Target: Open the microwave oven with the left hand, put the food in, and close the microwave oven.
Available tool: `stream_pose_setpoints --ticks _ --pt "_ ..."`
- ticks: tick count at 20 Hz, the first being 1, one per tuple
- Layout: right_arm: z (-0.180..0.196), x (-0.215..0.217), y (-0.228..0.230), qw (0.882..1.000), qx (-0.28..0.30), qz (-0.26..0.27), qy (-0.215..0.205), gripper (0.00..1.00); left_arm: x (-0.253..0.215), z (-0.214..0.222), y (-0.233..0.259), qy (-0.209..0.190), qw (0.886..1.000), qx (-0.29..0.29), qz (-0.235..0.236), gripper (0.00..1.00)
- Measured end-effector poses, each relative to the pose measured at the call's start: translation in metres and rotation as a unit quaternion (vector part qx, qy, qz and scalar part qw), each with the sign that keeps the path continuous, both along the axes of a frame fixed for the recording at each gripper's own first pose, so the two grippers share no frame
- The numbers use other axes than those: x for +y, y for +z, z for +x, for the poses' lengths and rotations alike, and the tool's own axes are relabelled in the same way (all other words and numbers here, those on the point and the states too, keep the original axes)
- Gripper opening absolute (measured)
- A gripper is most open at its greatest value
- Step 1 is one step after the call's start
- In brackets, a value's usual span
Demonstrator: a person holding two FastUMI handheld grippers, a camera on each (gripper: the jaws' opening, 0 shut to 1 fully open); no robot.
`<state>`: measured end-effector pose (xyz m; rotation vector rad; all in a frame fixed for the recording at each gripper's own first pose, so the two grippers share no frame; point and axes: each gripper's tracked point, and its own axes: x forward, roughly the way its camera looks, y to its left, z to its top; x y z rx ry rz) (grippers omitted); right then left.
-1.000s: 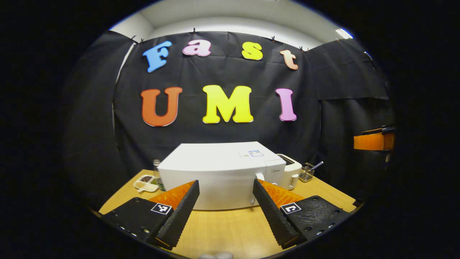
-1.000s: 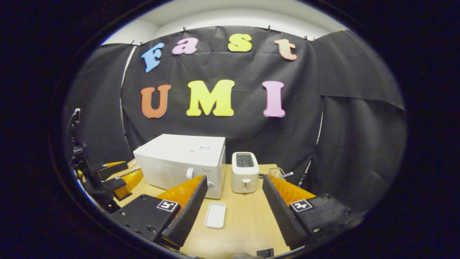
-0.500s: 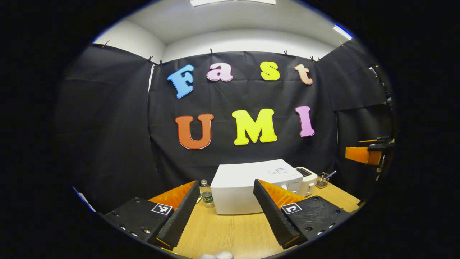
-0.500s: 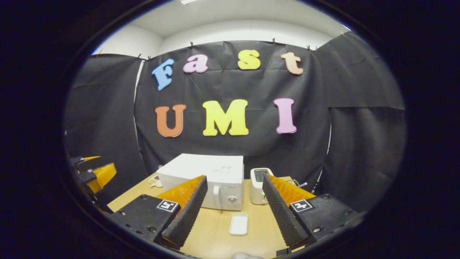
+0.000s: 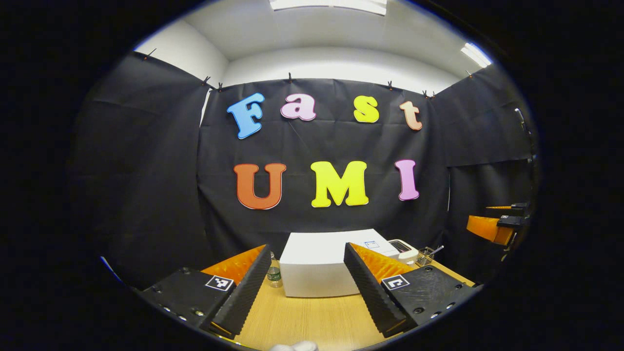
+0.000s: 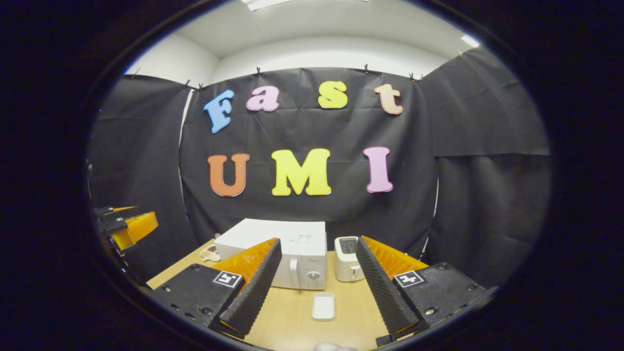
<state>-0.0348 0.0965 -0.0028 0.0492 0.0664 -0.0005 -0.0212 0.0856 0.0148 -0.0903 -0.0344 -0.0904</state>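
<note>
White microwave oven (image 5: 314, 263), door shut, stands on the wooden table (image 5: 312, 321) beyond the left gripper (image 5: 307, 287), whose fingers are spread apart and hold nothing; a bottle (image 5: 274, 274) stands just left of the oven. Right gripper view: right gripper (image 6: 317, 287) likewise spread and empty above a white tray (image 6: 323, 306) lying before the oven (image 6: 287, 258); a toaster (image 6: 348, 259) stands beside it.

Both grippers have drawn back from the microwave (image 6: 287, 261).
</note>
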Motion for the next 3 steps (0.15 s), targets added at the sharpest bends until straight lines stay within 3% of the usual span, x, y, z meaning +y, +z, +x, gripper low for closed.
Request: stream_pose_setpoints --ticks 3 --pt "-0.0043 -0.0018 0.0044 1.000 -0.004 -0.004 -0.007 0.98 -0.0004 -0.0020 0.0013 -0.003 1.000 -0.001 -0.007 0.94"
